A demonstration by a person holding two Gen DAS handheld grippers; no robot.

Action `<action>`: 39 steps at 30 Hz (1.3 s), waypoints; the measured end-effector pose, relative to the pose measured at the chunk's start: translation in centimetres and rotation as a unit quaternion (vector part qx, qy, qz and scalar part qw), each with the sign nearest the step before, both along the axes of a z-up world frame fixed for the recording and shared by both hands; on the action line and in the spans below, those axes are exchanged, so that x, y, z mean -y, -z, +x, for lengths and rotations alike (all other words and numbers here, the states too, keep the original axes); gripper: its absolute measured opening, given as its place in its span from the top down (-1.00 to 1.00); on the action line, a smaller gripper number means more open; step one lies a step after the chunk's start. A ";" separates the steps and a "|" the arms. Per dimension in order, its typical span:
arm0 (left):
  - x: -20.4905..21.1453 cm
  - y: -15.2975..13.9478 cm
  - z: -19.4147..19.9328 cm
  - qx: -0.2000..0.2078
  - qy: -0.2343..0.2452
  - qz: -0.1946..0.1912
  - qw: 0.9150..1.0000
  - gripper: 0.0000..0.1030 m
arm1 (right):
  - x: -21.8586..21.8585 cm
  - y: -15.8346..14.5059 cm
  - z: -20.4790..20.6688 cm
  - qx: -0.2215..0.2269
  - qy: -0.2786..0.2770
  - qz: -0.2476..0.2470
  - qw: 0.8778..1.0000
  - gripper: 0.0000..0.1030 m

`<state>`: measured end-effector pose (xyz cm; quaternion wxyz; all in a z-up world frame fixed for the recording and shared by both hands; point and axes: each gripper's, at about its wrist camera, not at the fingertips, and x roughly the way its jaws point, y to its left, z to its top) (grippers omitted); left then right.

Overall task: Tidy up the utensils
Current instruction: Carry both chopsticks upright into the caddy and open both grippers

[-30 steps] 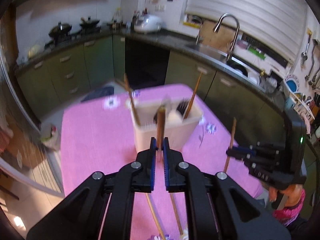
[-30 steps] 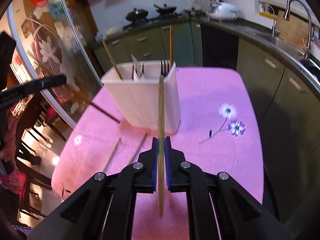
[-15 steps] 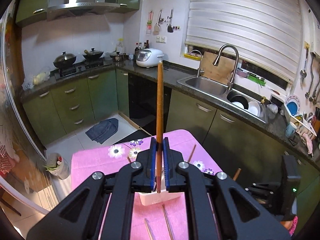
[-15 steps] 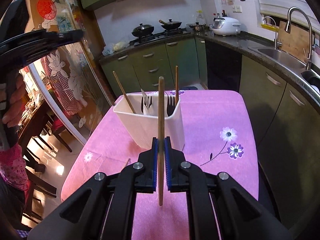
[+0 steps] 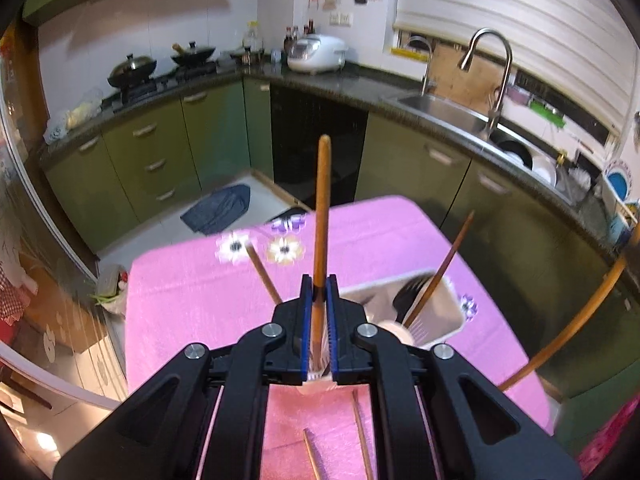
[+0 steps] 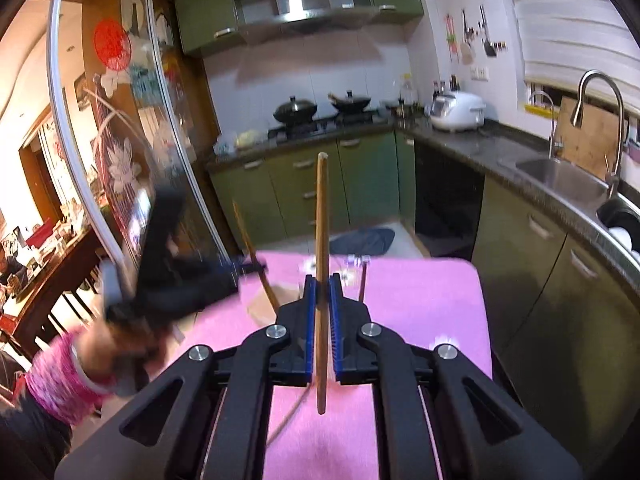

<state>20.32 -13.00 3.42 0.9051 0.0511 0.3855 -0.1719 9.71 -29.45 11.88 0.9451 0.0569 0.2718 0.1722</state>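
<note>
Left gripper (image 5: 318, 294): blue pads pressed onto a brown chopstick (image 5: 321, 216). The stick stands upright between the jaws. Its rounded tip rises well above them; its lower end runs down between the pads and out of sight.

Directly beyond and below the left gripper is a white holder (image 5: 444, 316) on the pink tablecloth (image 5: 188, 300). In the holder are:
- a dark stick (image 5: 444, 268), leaning right;
- a second stick (image 5: 262, 272), leaning left, base hidden behind the jaws;
- a dark fork head (image 5: 408, 298);
- a pale rounded item, too blurred to identify.

Two more sticks (image 5: 362, 432) lie flat on the cloth below the jaws, side by side, not touching. At the right edge of this view a long curved brown streak shows another stick; its holder is out of frame.

Right gripper (image 6: 320, 292): pads pinching a lighter chopstick (image 6: 321, 216), also upright. Its squared top stands above the jaws; its lower end hangs free below the pads, above the cloth.

In the right wrist view the left gripper (image 6: 256, 268) appears at left, motion-blurred, gripped by a hand (image 6: 104, 340) in a pink patterned sleeve (image 6: 60, 380). The holder is mostly hidden behind the right jaws.

Surround: green cabinets (image 5: 160, 160), sink and tap (image 5: 496, 80) at right, rice cooker (image 5: 318, 54) in the corner, two woks (image 5: 134, 70) on the hob.
</note>
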 end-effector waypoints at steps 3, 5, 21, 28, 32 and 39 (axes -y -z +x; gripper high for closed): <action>0.0 1.3 -0.4 -0.007 0.003 0.001 1.000 0.83 | 0.0 -1.9 1.2 0.017 0.008 0.008 1.000 0.86; -0.2 1.8 -0.8 -0.002 0.001 0.004 1.000 0.61 | 0.0 -2.9 2.0 0.025 0.014 0.015 0.999 0.86; -2.1 2.6 -7.5 0.010 0.014 0.012 1.000 -0.21 | -2.6 3.7 9.6 -0.008 0.052 -0.015 0.998 0.86; -3.6 8.0 -9.6 -0.066 -0.005 0.014 0.998 -0.21 | -3.3 8.5 9.2 -0.027 0.061 -0.037 0.997 0.84; -4.3 10.9 -10.3 -0.103 -0.022 0.015 0.994 -0.25 | -3.3 9.1 8.2 -0.021 0.068 -0.045 0.996 0.61; -4.3 14.9 -10.9 -0.159 -0.026 0.035 0.986 -0.24 | -2.7 9.2 3.8 -0.001 0.080 -0.034 0.996 0.49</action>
